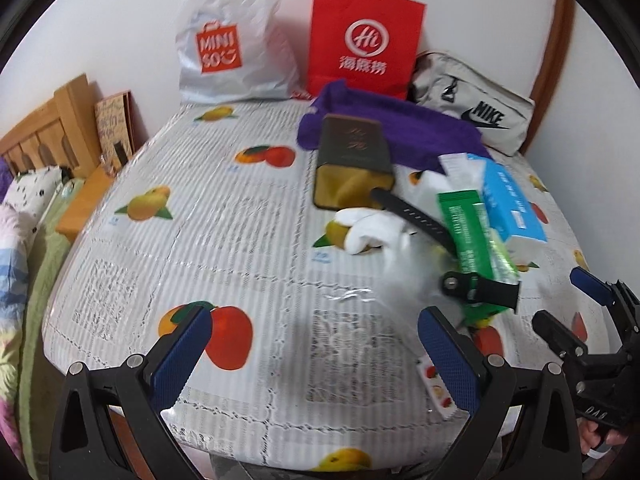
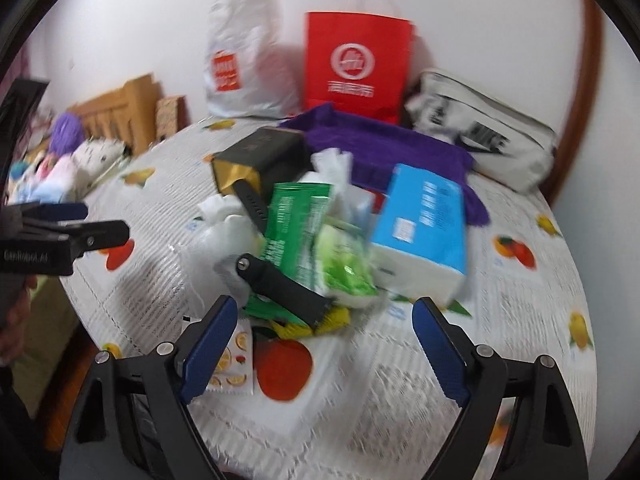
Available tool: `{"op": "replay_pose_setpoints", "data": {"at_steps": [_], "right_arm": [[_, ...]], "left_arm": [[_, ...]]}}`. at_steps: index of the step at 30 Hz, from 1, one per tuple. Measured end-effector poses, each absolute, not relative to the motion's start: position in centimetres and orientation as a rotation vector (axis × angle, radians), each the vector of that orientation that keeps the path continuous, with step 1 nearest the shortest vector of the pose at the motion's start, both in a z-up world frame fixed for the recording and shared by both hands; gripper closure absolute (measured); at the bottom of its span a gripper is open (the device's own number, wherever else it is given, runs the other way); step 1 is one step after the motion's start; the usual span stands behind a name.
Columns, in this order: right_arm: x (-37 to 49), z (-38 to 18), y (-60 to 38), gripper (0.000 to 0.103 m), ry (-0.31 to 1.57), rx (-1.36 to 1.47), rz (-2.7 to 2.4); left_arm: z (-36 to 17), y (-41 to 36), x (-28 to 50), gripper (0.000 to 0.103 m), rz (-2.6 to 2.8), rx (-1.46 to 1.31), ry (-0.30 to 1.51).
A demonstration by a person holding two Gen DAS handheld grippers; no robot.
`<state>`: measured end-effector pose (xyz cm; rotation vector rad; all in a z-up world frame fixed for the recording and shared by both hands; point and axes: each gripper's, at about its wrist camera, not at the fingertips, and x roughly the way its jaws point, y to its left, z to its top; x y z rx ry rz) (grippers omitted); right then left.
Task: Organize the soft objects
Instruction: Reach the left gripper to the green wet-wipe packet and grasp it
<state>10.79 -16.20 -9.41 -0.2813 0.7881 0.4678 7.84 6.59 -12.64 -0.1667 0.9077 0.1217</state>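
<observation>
Round table [image 1: 120,300] under fruit-print cover, white plastic bag [image 1: 224,40], red paper bag [image 1: 364,40] and grey pouch [image 1: 480,112] lined up at the wall. Purple cloth [image 2: 380,144] behind a heap right of centre: blue tissue pack [image 2: 424,220], dark box [image 2: 264,156], green packet [image 2: 296,224], black strap [image 2: 280,284], white glove [image 1: 368,228]. Left gripper [image 1: 312,356] wide open, empty, over bare cover. Right gripper [image 2: 320,348] wide open, empty, just short of the strap and packet. Risks, judged: closing here likely pinches the hard strap with the packet, dragging the heap; slick wrappers may slip out; blur makes aim shaky.
</observation>
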Motion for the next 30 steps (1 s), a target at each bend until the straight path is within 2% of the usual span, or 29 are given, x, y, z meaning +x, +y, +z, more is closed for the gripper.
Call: {"op": "replay_pose_setpoints", "data": {"at_steps": [3, 6, 13, 15, 17, 18, 20, 30], "right_arm": [[10.9, -10.2, -14.3, 0.018, 0.763, -0.354, 0.506], [11.1, -11.2, -12.5, 0.026, 0.743, -0.436, 0.541], [12.5, -14.5, -10.4, 0.027, 0.789, -0.580, 0.516], [12.6, -14.8, -10.4, 0.035, 0.791, -0.590, 0.513], [12.6, -14.3, -10.8, 0.051, 0.788, -0.578, 0.519], [12.6, -14.0, -11.1, 0.054, 0.785, -0.565, 0.526], [13.0, -13.2, -11.8, 0.074, 0.804, -0.519, 0.531], [12.8, -12.0, -14.1, 0.076, 0.857, -0.394, 0.536]], "left_arm": [[-13.4, 7.5, 8.2, 0.000, 0.130, -0.184, 0.927], [-14.2, 8.3, 8.6, 0.000, 0.135, -0.204, 0.941], [-15.4, 9.0, 9.2, 0.000, 0.095, -0.231, 0.961], [-15.6, 9.0, 9.4, 0.000, 0.079, -0.237, 0.964], [-15.8, 9.1, 9.5, 0.000, 0.069, -0.240, 0.967], [-15.9, 9.1, 9.6, 0.000, 0.063, -0.245, 0.969], [-16.1, 9.3, 9.8, 0.000, 0.056, -0.254, 0.972], [-16.5, 9.7, 10.0, 0.000, 0.043, -0.273, 0.982]]}}
